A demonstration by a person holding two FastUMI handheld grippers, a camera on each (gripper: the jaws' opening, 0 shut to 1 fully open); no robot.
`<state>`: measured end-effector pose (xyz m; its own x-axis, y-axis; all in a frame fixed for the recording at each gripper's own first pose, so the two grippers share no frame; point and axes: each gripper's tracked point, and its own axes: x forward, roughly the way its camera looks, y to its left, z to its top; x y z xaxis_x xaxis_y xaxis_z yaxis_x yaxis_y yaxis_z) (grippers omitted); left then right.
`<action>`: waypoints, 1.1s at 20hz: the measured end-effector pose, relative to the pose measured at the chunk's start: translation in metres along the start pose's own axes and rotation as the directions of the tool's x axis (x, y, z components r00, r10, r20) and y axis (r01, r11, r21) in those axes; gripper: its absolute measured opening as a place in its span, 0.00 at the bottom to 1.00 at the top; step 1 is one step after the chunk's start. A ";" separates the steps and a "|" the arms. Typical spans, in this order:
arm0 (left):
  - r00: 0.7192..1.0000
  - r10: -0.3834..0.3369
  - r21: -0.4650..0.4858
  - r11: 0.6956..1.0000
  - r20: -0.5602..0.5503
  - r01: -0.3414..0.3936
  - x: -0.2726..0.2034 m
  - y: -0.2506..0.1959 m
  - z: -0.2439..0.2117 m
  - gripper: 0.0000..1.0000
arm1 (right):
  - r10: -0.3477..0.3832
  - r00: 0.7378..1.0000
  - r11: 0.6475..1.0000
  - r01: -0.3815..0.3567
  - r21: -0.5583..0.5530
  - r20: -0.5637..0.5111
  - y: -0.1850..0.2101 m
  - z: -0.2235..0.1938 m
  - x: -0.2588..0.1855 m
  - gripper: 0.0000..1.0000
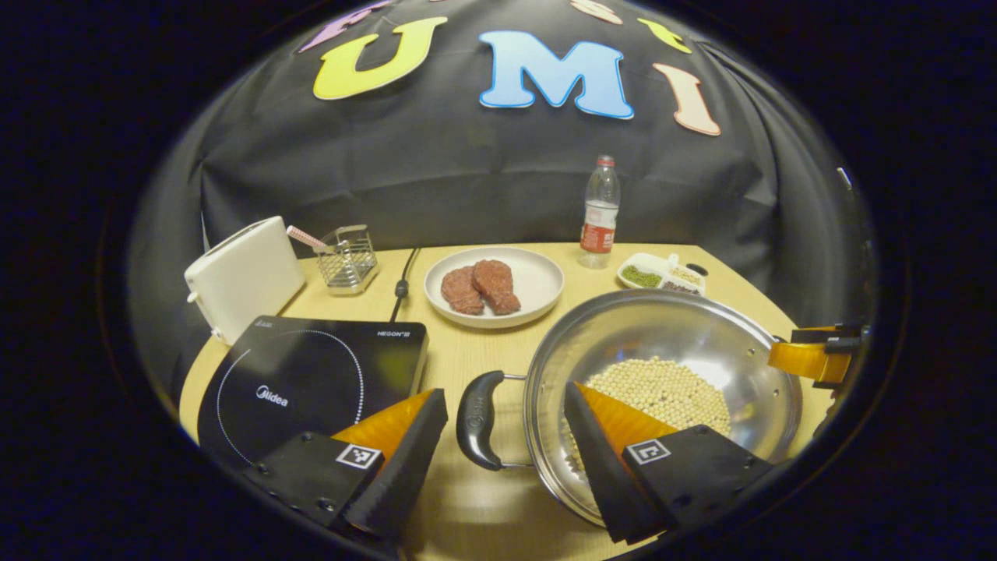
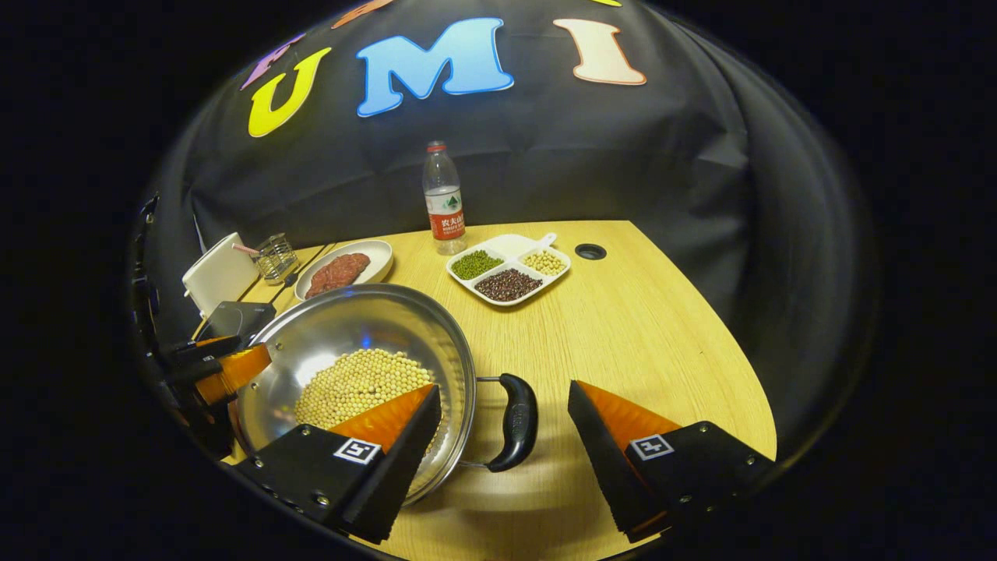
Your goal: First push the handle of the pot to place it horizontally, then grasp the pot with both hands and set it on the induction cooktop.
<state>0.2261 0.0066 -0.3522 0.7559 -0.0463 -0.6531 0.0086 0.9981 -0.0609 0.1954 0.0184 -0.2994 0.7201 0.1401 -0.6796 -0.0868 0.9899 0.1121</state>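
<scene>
A steel pot [image 1: 701, 335] holding soybeans [image 1: 662, 389] stands on the wooden table, just right of the black induction cooktop [image 1: 311, 382]. Its black left handle [image 1: 477, 421] lies level between the spread fingers of my open left gripper [image 1: 505, 399], whose right finger reaches over the pot's rim. In the right gripper view the pot [image 2: 350, 327] sits at the left, and its black right handle [image 2: 518, 421] lies between the fingers of my open right gripper [image 2: 505, 393]. Neither handle is pinched. Each gripper shows in the other's view at the pot's far side: right gripper [image 1: 814, 357], left gripper [image 2: 226, 368].
Behind the cooktop stand a white toaster [image 1: 241, 276] and a wire holder [image 1: 347, 257], with a power cord [image 1: 401, 284] beside them. A plate [image 1: 537, 288] with two pieces of meat, a water bottle [image 1: 600, 214] and a divided dish of beans [image 2: 506, 273] sit at the back.
</scene>
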 end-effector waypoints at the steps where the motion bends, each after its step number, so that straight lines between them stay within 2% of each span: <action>1: 1.000 0.002 0.000 1.000 -0.007 -0.002 0.004 0.001 -0.001 0.99 | 0.003 1.000 1.000 -0.003 0.003 -0.012 0.001 -0.003 0.004 1.00; 3: 1.000 0.009 0.006 1.000 -0.022 -0.009 0.009 0.001 -0.005 0.99 | -0.002 1.000 1.000 0.002 0.012 -0.031 0.000 -0.007 0.009 0.99; 4: 1.000 0.014 0.009 1.000 -0.027 -0.014 0.007 0.002 -0.007 1.00 | -0.003 0.999 1.000 0.004 0.018 -0.043 0.000 -0.008 0.011 0.90; 6: 0.999 0.021 0.011 1.000 -0.042 -0.021 0.008 0.002 -0.009 0.86 | 0.012 0.997 0.999 -0.009 0.034 -0.077 0.003 -0.015 0.011 0.82; 7: 0.999 0.016 0.009 1.000 -0.052 -0.015 0.011 0.001 -0.011 0.84 | 0.023 0.997 0.999 -0.019 0.047 -0.080 0.008 -0.017 0.013 0.82; 8: 0.998 0.023 0.009 1.000 -0.060 -0.022 0.015 0.001 -0.014 0.83 | 0.023 0.997 0.999 -0.020 0.046 -0.077 0.007 -0.015 0.014 0.63; 9: 0.998 0.021 -0.001 1.000 -0.067 -0.021 0.018 0.000 -0.016 0.82 | 0.020 0.997 0.999 -0.017 0.045 -0.078 0.006 -0.014 0.011 0.63; 10: 0.998 0.022 -0.004 1.000 -0.059 -0.022 0.017 0.000 -0.014 0.71 | 0.020 0.996 0.999 -0.016 0.048 -0.081 0.006 -0.014 0.014 0.60; 11: 0.998 0.020 -0.010 1.000 -0.065 -0.021 0.015 0.000 -0.014 0.75 | 0.019 0.997 0.998 -0.015 0.054 -0.081 0.007 -0.014 0.012 0.60; 12: 0.998 0.021 -0.010 1.000 -0.064 -0.021 0.014 0.000 -0.014 0.68 | 0.020 0.997 0.999 -0.016 0.044 -0.076 0.007 -0.014 0.013 0.56; 15: 0.997 0.022 -0.024 0.999 -0.070 -0.023 0.013 -0.001 -0.014 0.70 | 0.014 0.998 1.000 -0.014 0.000 -0.069 0.007 -0.012 0.012 0.56; 18: 0.997 0.017 -0.056 0.998 -0.074 -0.021 0.011 -0.002 -0.016 0.68 | 0.007 0.998 1.000 -0.009 -0.020 -0.064 0.005 -0.008 0.007 0.56; 22: 0.999 0.011 -0.048 0.999 -0.050 -0.014 0.008 0.001 -0.009 0.65 | -0.006 0.998 1.000 0.005 -0.019 -0.057 0.004 -0.002 -0.004 0.56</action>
<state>0.2259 0.0072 -0.3644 0.7223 -0.0370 -0.6906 -0.0336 0.9955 -0.0884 0.1906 0.0221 -0.2974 0.6802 0.1351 -0.7205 -0.0965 0.9908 0.0948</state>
